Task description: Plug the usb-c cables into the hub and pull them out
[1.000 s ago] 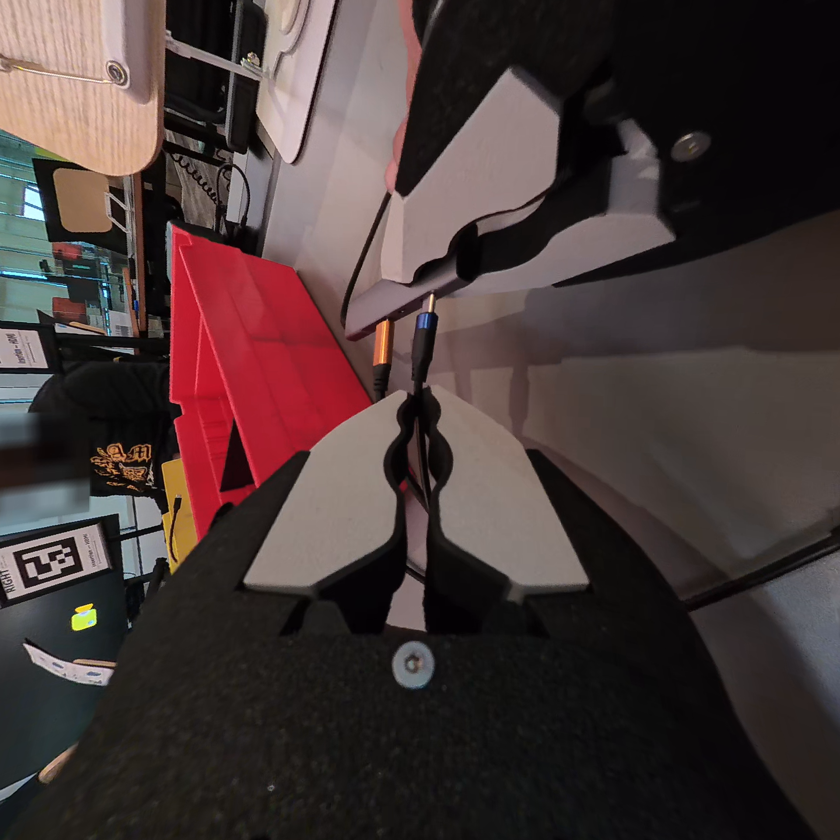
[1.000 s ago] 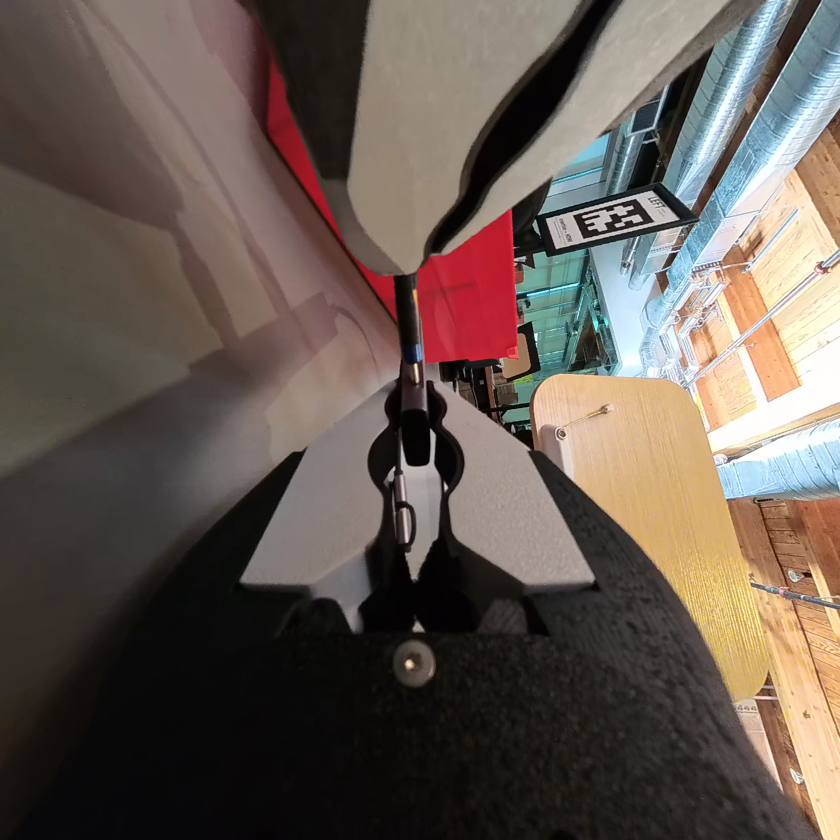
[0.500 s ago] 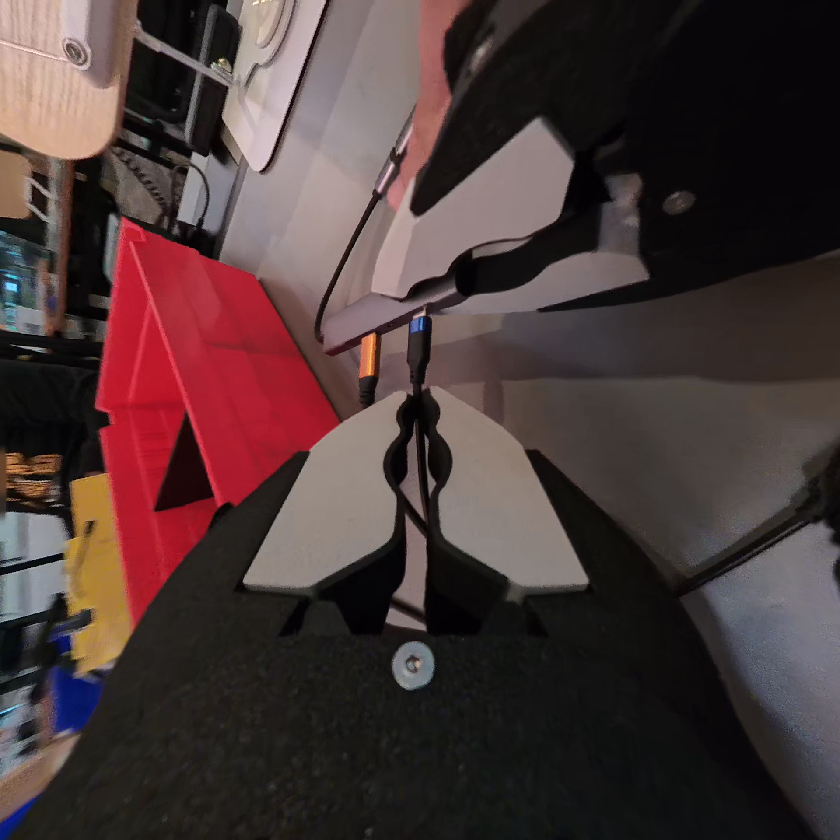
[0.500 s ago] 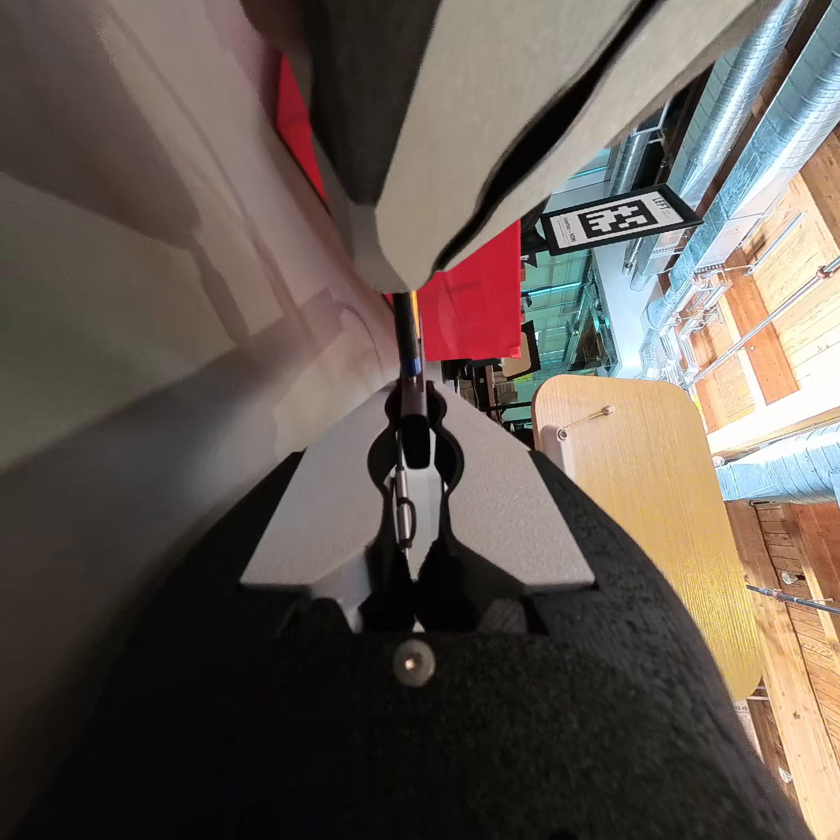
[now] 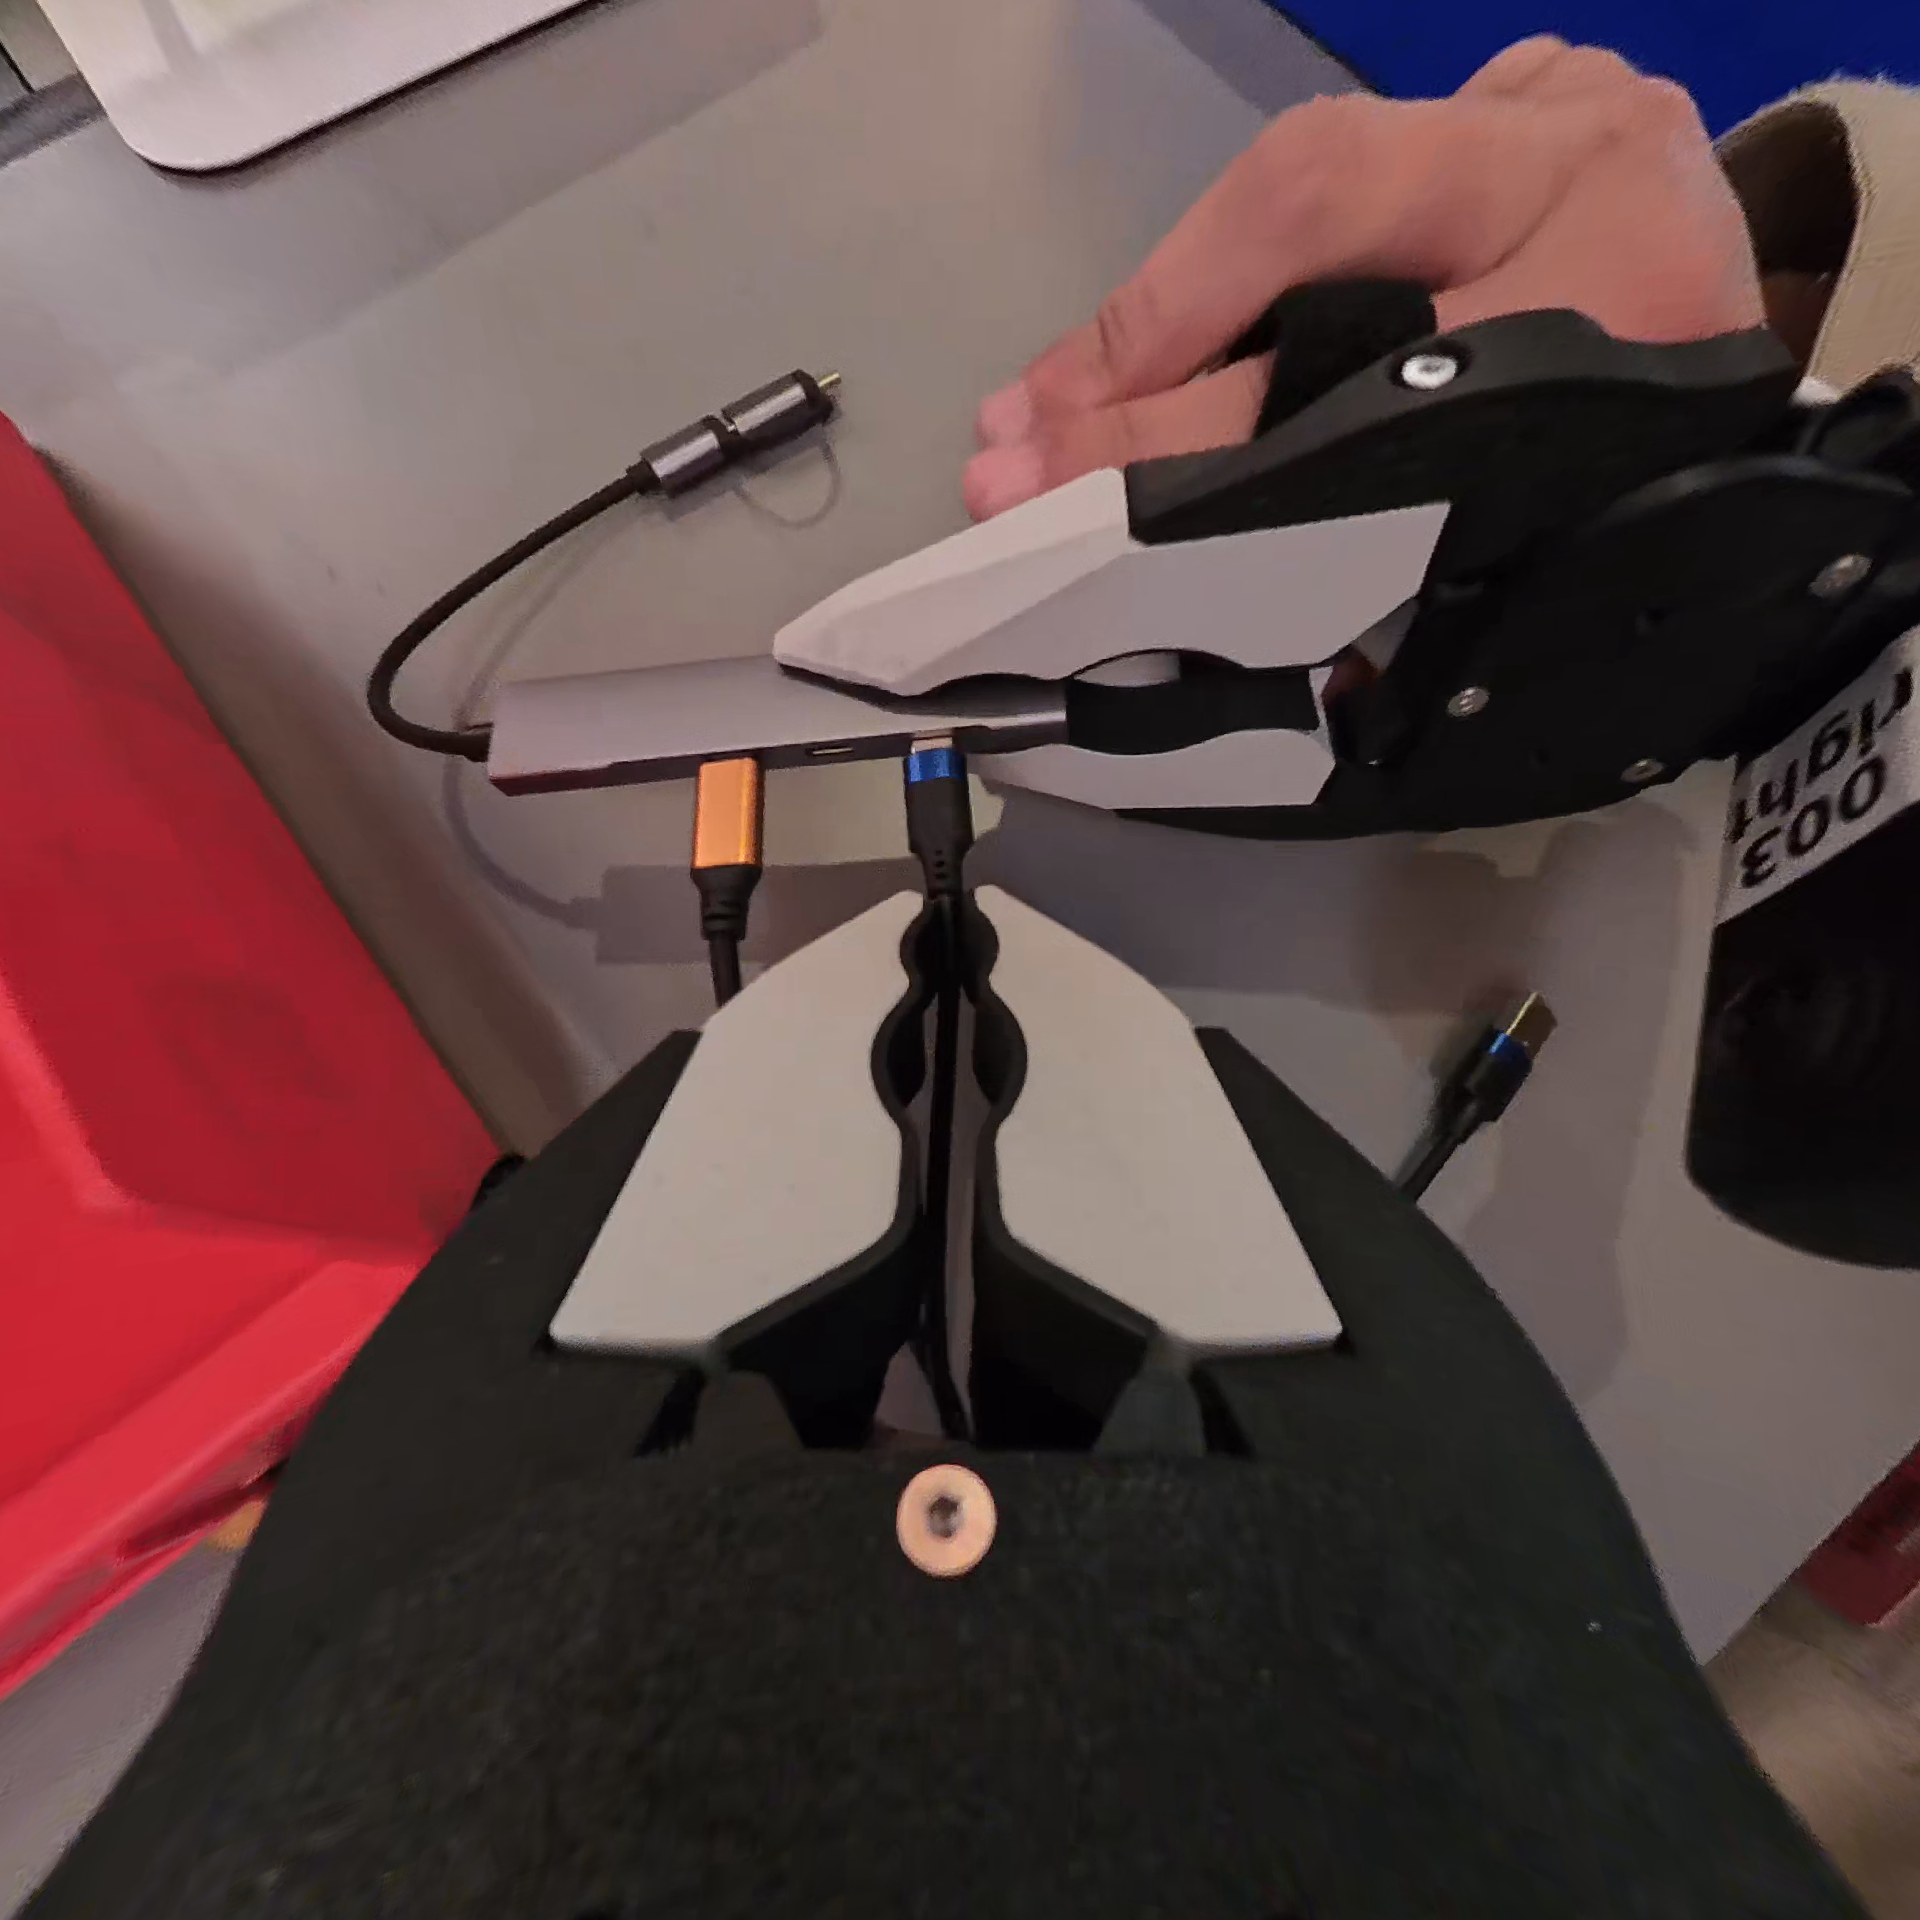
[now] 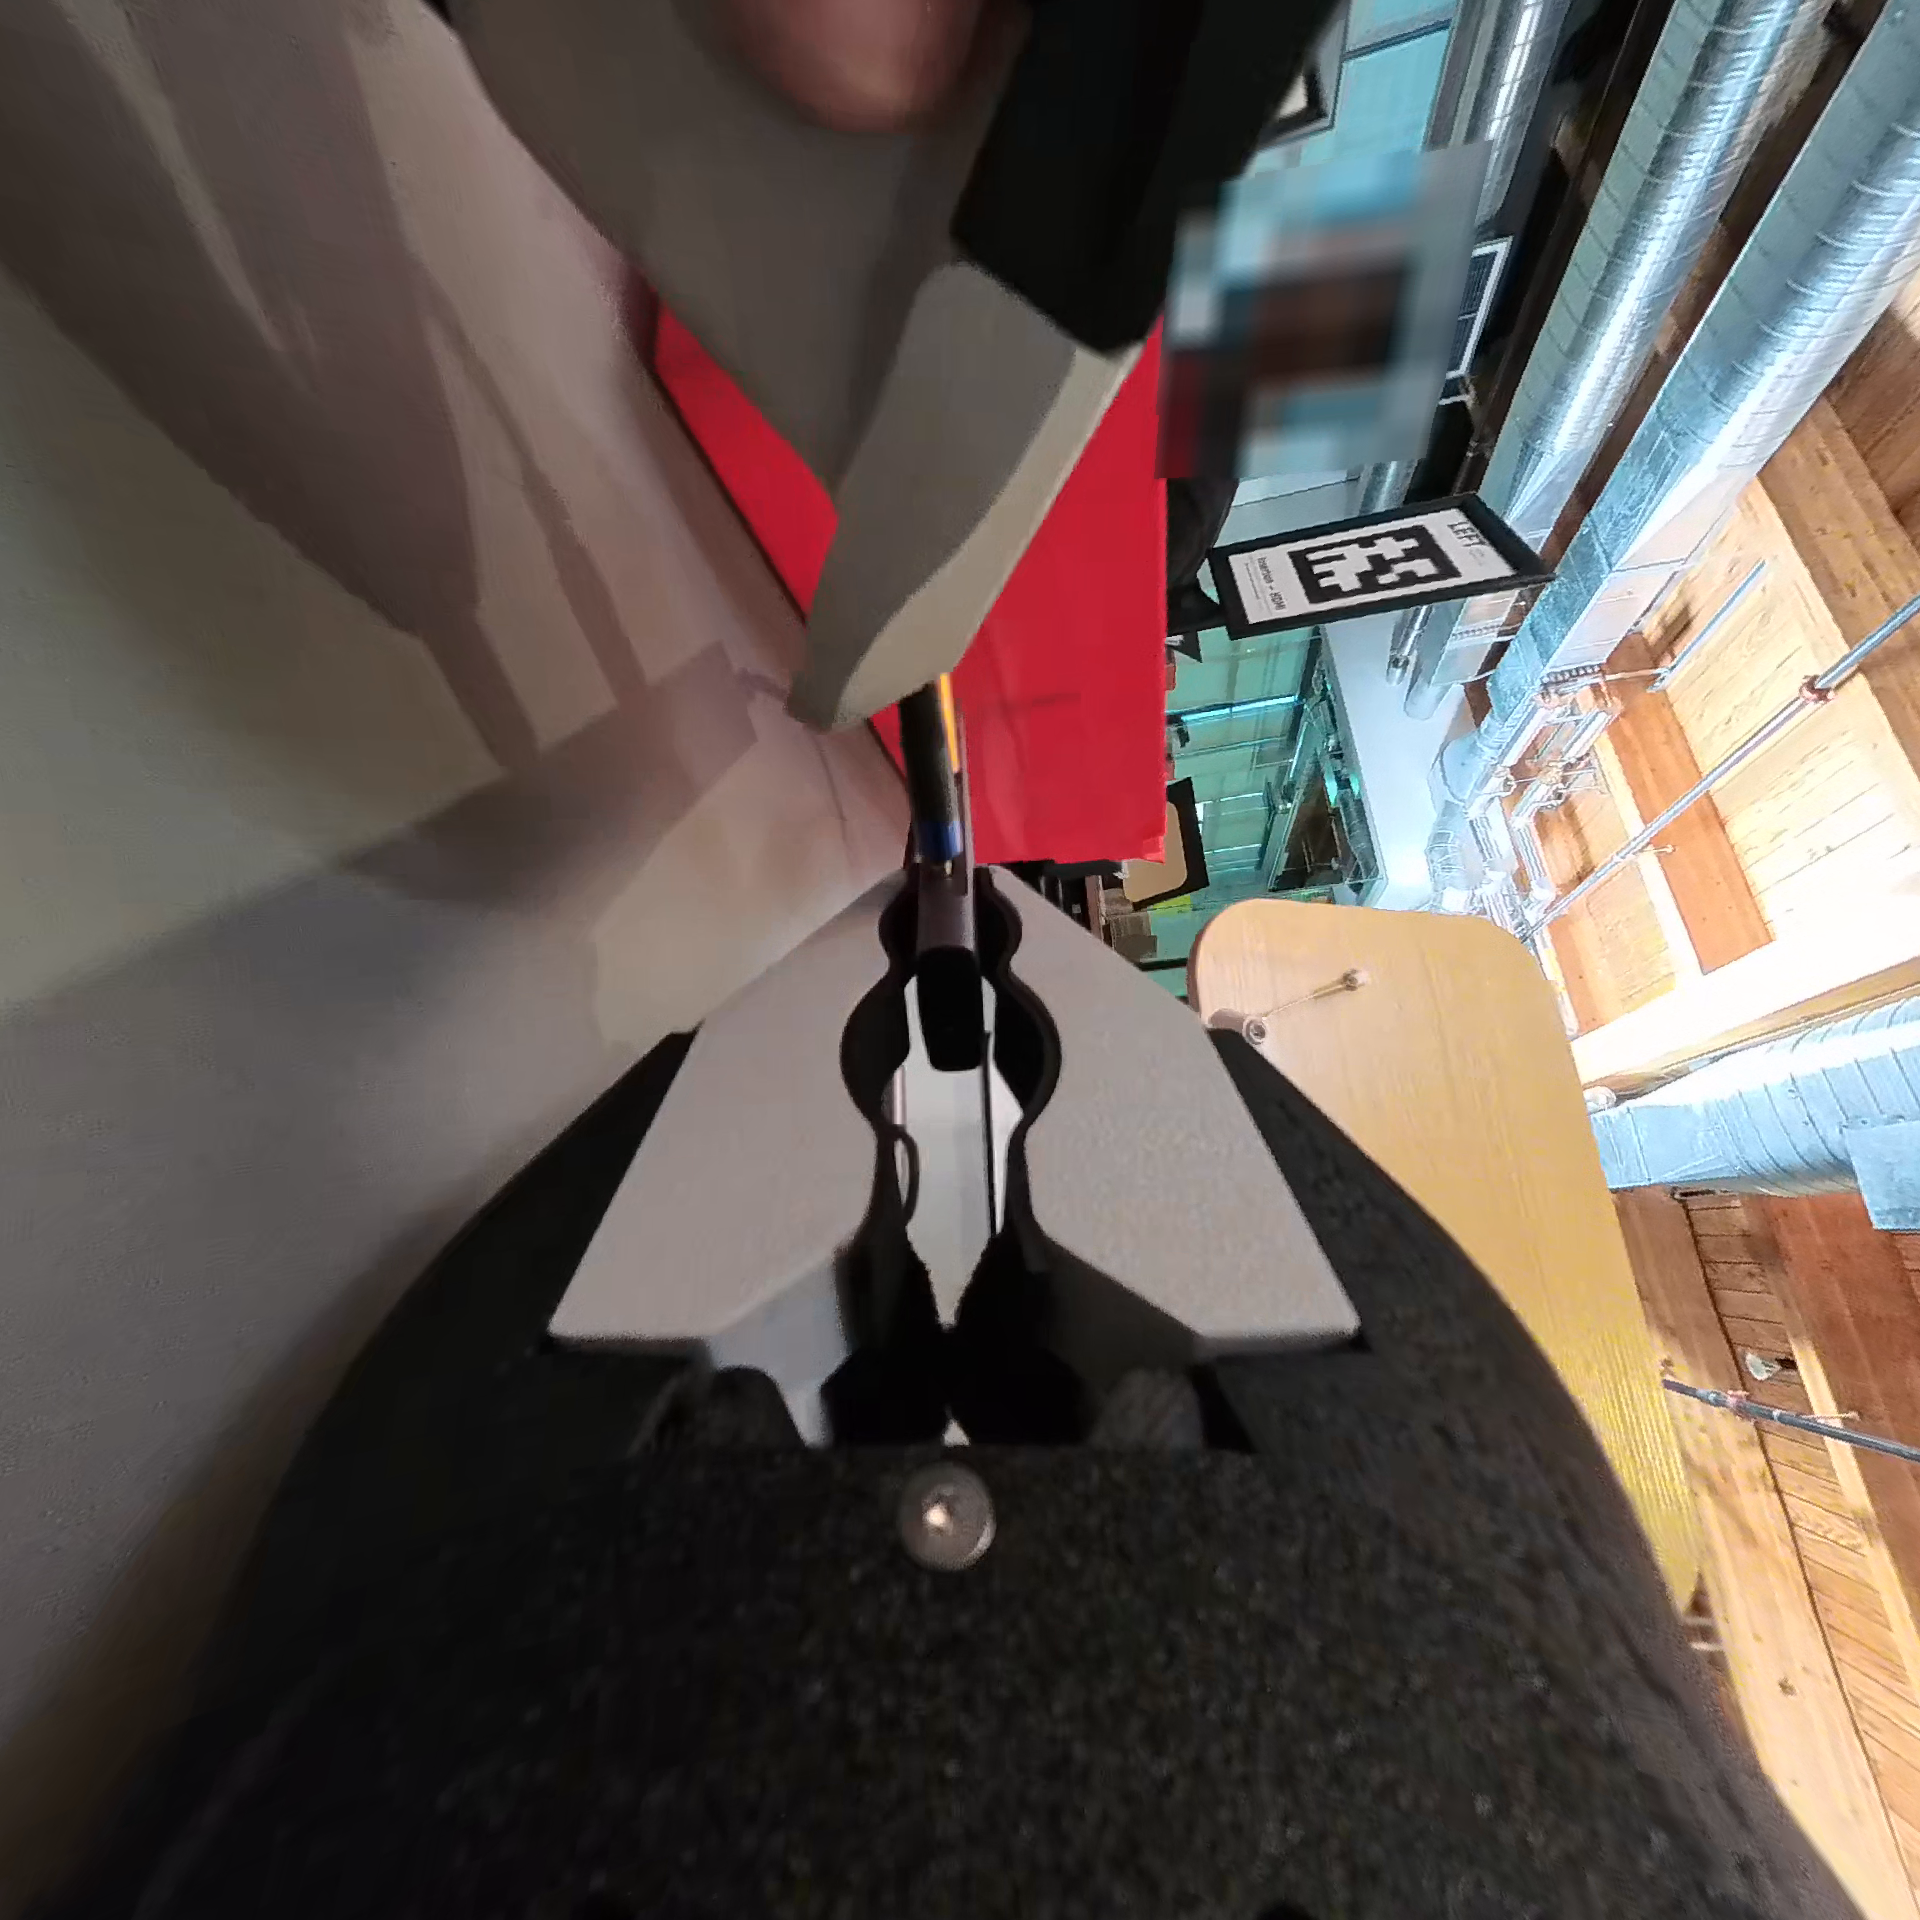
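In the left wrist view, the left tool [image 5: 940, 914] was closed on the thin black cord of the blue usb-c cable [image 5: 937, 805]. Its blue plug sat in a port on the front edge of the grey hub [image 5: 665, 727], with a little metal showing at the port. Just beside it, to the left, the orange usb-c cable [image 5: 727, 816] was plugged in as well, and one free port lay between the two plugs. The right tool [image 5: 935, 698], held by a person's hand [image 5: 1382, 260], gripped the right end of the hub from above and below, above the grey counter [image 5: 1143, 935]. A white label with printed writing was on this tool's body. The hub's own short cable [image 5: 457, 623] curved to the left and ended in a grey adapter plug [image 5: 732, 434] lying on the counter. A red bin [image 5: 177, 987] stood at the left. Another blue-ringed plug [image 5: 1507, 1049] lay at the right.

In the right wrist view, the right tool [image 6: 943, 894] was clamped on the hub [image 6: 943, 935], seen edge-on. The blue usb-c cable [image 6: 930, 779] ran from it up to the left tool [image 6: 831, 707]. A black-and-white marker sign [image 6: 1371, 566] and a wooden board [image 6: 1455, 1195] showed behind.
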